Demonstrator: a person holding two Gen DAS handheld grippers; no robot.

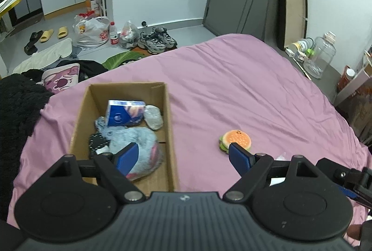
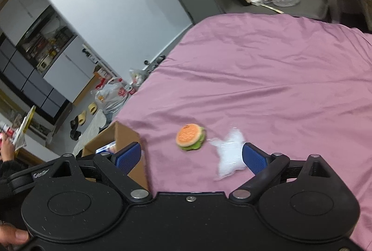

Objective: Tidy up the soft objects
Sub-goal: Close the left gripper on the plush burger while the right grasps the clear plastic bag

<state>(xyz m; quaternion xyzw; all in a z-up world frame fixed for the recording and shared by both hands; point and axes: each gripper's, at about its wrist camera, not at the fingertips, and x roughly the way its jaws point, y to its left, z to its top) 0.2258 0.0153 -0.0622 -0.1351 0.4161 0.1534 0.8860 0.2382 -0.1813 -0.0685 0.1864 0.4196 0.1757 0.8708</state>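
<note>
Now both tongs hover over the bed [image 1: 232,79], with its pink sheet, and neither has anything in its grip. Left tongs [image 1: 183,155] are spread wide, blue pads apart, empty, sitting above the near end of the cardboard box [image 1: 171,135]. Inside that box: a blue tissue pack [image 1: 124,112] at the far end, a grey rolled bundle [image 1: 153,117] just beside it, a fluffy grey-blue plush [image 1: 139,146] nearer the camera, and something dark with white dots [image 1: 96,143] at the plush's left, possibly a sock, though it's hard to tell. Right tongs [image 2: 191,157] are spread wide too, empty. Out on the sheet, clear of the box, sits the burger plush [image 2: 190,137], orange bun up, green trim at its edge. Just beside it lies a crinkled clear plastic bag [image 2: 229,153], blurred here, close to the right-hand pad. A hand [image 2: 11,237] shows at the lower left corner of the right wrist view.
</note>
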